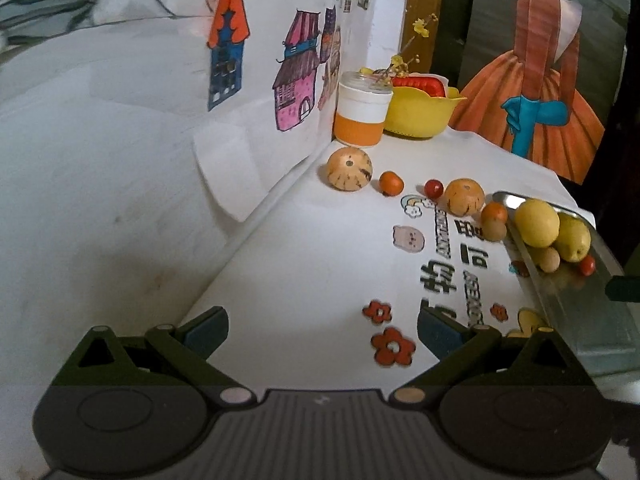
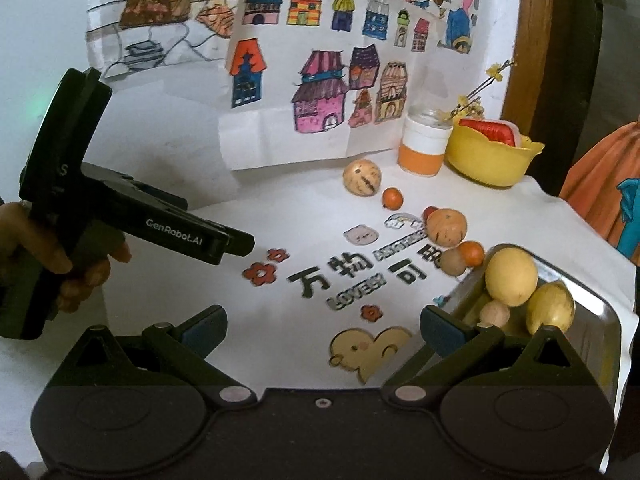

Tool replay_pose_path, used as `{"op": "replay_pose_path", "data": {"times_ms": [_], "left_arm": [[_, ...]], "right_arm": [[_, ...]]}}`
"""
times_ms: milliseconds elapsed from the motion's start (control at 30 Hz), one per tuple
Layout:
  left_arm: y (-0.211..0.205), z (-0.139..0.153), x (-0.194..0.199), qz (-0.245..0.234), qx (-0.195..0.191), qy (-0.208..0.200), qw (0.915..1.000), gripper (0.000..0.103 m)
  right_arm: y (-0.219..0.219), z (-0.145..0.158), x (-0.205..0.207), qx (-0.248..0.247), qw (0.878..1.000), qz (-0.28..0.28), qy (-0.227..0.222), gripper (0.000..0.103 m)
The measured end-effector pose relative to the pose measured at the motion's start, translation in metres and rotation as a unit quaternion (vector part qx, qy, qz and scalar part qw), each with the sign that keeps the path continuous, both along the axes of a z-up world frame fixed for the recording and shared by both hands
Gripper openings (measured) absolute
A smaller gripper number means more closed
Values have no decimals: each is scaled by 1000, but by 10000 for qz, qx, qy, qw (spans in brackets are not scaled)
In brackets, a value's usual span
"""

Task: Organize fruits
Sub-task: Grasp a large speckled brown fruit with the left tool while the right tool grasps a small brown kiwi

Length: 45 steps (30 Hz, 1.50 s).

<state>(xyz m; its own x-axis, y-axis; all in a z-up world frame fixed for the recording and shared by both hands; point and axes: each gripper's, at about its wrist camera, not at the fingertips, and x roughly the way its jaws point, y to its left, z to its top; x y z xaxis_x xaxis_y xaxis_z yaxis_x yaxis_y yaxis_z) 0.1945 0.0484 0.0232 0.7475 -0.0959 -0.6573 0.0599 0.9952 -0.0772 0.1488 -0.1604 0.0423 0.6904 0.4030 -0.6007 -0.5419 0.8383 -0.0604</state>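
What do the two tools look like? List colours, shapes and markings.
Both are black. From its wrist view, the right tool has a ribbed grey body, two round discs, triangular linkage arms with pale pivot pins, and dark blue pads on its fingers. The left tool looks the same up close. Seen from the side it is pistol-shaped, with white "GenRobot.AI" lettering. No cables or sleeves show.

Both tools (image 1: 322, 334) (image 2: 322, 334) open, empty

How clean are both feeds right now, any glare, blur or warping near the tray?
Left wrist view: metal tray mirrors the fruit, near end smeared; upper-left wall blurred. Right wrist view: sharper, tray rim glares; fisheye bends edges, corners vignetted.
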Motion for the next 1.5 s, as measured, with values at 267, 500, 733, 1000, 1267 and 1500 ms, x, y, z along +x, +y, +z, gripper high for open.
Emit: {"op": "replay_pose_path", "data": {"times_ms": [267,500,733,1000,1267,1500], "left_arm": [[-16,1,40,25,-228,-129,9997,102],[-34,-8,78,-78,-203,-134,9997,102],[-32,-16,108,273,-205,-180,9993,102],[-37,-21,137,542,-289,-234,9978,102],[-48,-24,154,703,-188,-351,9967,95],[-46,-27,162,818,-346,-397,9953,83]], "right_arm": [[-11,-6,26,-223,9991,-102,-350,102],[-35,-12,63,-32,9990,-359,-250,102],[-45,-21,93,282,9990,-346,92,102],[-41,-27,120,360,9987,-246,246,98],[-37,-36,140,439,9979,-233,413,85],[-38,-40,144,425,9974,-410,419,76]]}}
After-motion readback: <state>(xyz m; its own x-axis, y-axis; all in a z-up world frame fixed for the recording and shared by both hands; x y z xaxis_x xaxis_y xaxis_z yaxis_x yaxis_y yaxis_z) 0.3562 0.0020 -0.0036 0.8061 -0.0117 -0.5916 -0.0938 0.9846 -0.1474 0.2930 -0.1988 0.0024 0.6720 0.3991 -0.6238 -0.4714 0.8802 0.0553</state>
